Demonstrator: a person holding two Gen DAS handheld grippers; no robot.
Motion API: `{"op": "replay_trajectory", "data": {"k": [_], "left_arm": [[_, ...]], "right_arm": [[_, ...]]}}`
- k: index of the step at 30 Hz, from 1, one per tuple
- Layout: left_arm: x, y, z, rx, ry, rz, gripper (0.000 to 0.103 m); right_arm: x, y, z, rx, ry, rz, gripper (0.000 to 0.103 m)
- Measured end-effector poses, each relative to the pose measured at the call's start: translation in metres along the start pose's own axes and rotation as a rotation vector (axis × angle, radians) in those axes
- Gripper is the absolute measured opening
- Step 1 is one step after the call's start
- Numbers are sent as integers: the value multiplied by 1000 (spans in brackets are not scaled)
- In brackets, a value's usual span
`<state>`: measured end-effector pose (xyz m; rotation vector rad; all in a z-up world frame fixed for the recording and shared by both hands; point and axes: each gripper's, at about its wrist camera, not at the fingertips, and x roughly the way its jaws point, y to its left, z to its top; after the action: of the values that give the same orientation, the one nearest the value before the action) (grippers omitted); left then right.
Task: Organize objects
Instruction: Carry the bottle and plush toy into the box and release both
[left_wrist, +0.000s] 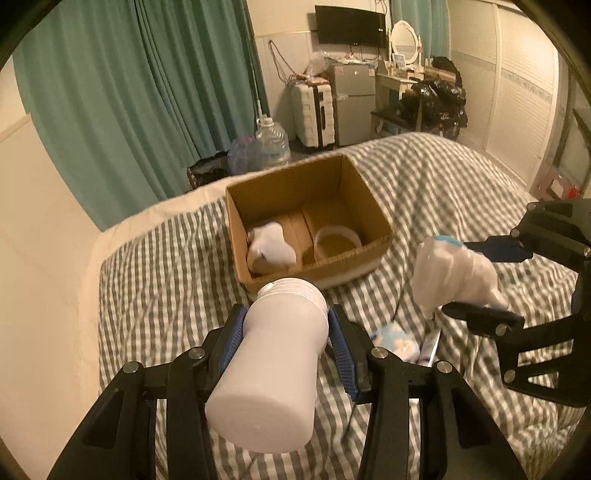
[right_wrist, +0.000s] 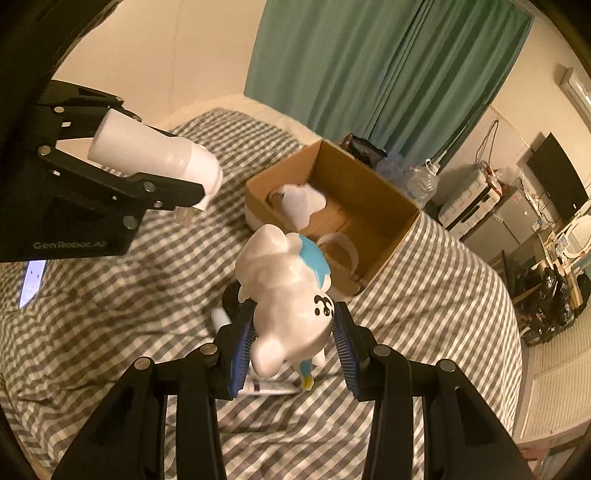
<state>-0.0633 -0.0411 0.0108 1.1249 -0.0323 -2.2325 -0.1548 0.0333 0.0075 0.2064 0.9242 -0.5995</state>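
Note:
My left gripper (left_wrist: 286, 325) is shut on a white plastic bottle (left_wrist: 273, 365), held above the striped bed in front of an open cardboard box (left_wrist: 373, 206); the left gripper also shows in the right wrist view (right_wrist: 195, 184) with the bottle (right_wrist: 147, 151). My right gripper (right_wrist: 295, 332) is shut on a white toy figure with blue trim (right_wrist: 288, 295), just short of the box (right_wrist: 388, 195); the right gripper also shows in the left wrist view (left_wrist: 476, 280) with the figure (left_wrist: 450, 273). Inside the box lie a white plush item (left_wrist: 273, 243) and a tape roll (left_wrist: 338, 242).
On the grey-striped bedcover (left_wrist: 166, 280) lie a blue-white packet (left_wrist: 397, 341) and a tube (right_wrist: 269, 387) under the right gripper. A phone-like screen (right_wrist: 33, 280) lies at the left. Curtains, water jugs, a suitcase, a fridge and a desk stand beyond the bed.

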Motion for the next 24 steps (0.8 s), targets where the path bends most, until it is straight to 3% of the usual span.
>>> {"op": "replay_trajectory", "data": {"k": [11, 17, 24], "left_arm": [[25, 23, 87, 1, -58, 10, 46], [69, 38, 123, -12, -76, -3, 46], [145, 34, 129, 24, -43, -39, 46]], "right_arm": [[3, -61, 77, 36, -100, -20, 41], [44, -101, 108, 65, -88, -20, 41], [121, -133, 120, 103, -36, 23, 41]]}}
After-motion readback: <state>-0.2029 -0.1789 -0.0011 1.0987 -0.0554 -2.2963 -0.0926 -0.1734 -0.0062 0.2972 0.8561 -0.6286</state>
